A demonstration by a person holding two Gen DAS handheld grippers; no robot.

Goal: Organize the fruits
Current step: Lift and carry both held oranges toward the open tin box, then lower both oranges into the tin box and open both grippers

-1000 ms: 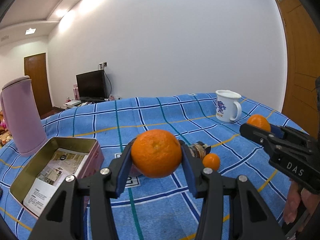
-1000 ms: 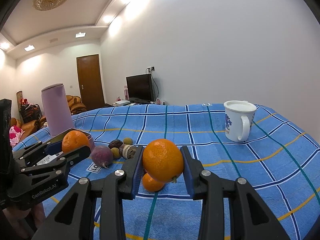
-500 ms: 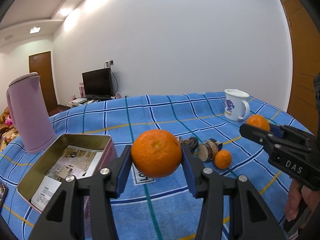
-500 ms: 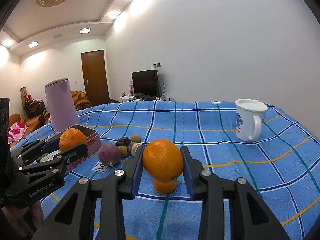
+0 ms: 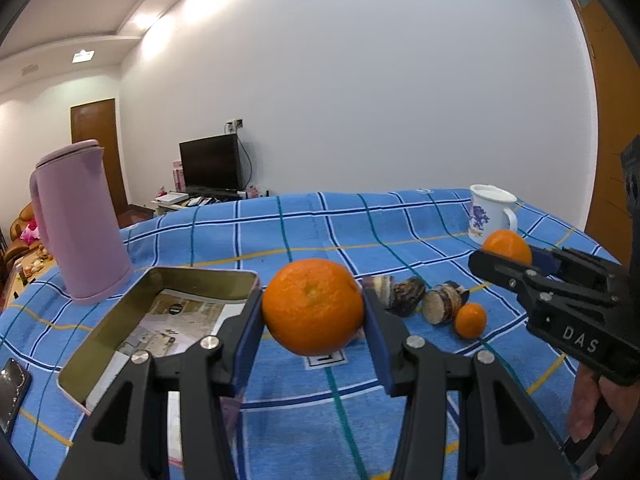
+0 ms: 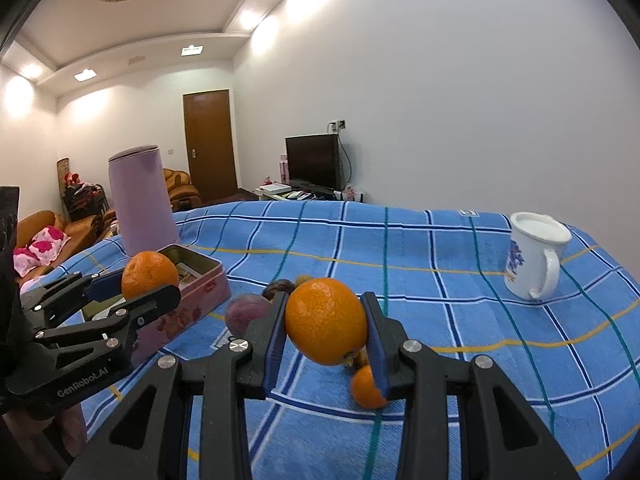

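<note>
My left gripper (image 5: 312,314) is shut on a large orange (image 5: 314,300) and hangs above the blue checked cloth, just right of the open pink tin (image 5: 120,320). In the right wrist view that left gripper (image 6: 140,285) and its orange (image 6: 149,272) sit over the tin's (image 6: 200,284) near corner. My right gripper (image 6: 326,330) is shut on a second orange (image 6: 326,322); the left wrist view shows the right gripper (image 5: 506,257) further right. A small orange (image 5: 471,320) and dark fruits (image 5: 402,290) lie on the cloth. A purple fruit (image 6: 246,314) rests beside the tin.
A tall pink kettle (image 5: 80,224) stands behind the tin. A white flowered mug (image 6: 536,256) stands at the far right of the table. A phone (image 5: 12,392) lies at the left edge. Printed paper lines the tin's bottom. A hand holds the right gripper's handle.
Both grippers have drifted left across the table toward the tin, each still holding its orange. The tin and kettle now look nearer and more central in both views.
</note>
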